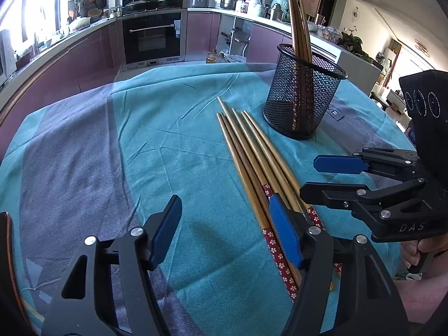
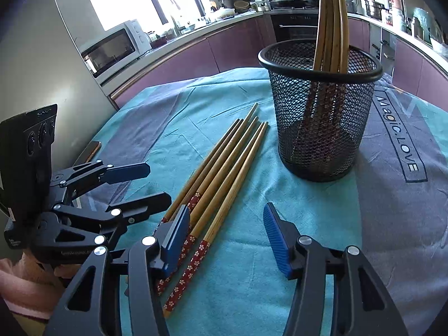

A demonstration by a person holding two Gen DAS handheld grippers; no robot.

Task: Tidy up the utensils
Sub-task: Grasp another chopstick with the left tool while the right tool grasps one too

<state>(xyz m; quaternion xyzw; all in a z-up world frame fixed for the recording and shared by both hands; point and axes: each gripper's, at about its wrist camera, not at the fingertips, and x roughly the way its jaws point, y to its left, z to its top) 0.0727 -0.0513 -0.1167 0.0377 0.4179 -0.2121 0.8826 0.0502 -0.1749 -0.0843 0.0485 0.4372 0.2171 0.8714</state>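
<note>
1. Both sets of fingers stood wide open and held nothing: the left gripper filled the bottom of its own view, and the right gripper did the same in the other.
2. Loose chopsticks, five or so, lay side by side on the teal cloth over the table, running from lower centre of each frame up toward the middle, their red flowered ends nearest the cameras.
3. Up and to the right of them stood the black mesh holder, upright and just beside the bare tips, with several chopsticks already standing in it and leaning against its rim.
4. In the left wrist view, that gripper's right finger hung over the patterned ends of the bundle; whether it touched them could not be told. In the right wrist view, the left finger likewise overlapped the bundle's near ends.
5. Judging from the layout, the task looked partway through: some utensils were stowed, the rest waited on the cloth, and the step in hand was lining up for the next pick.
6. The next move likely called for bracketing one chopstick near its thick end with one pair of fingers, closing, and then tipping it upright over the holder's mouth.
</note>
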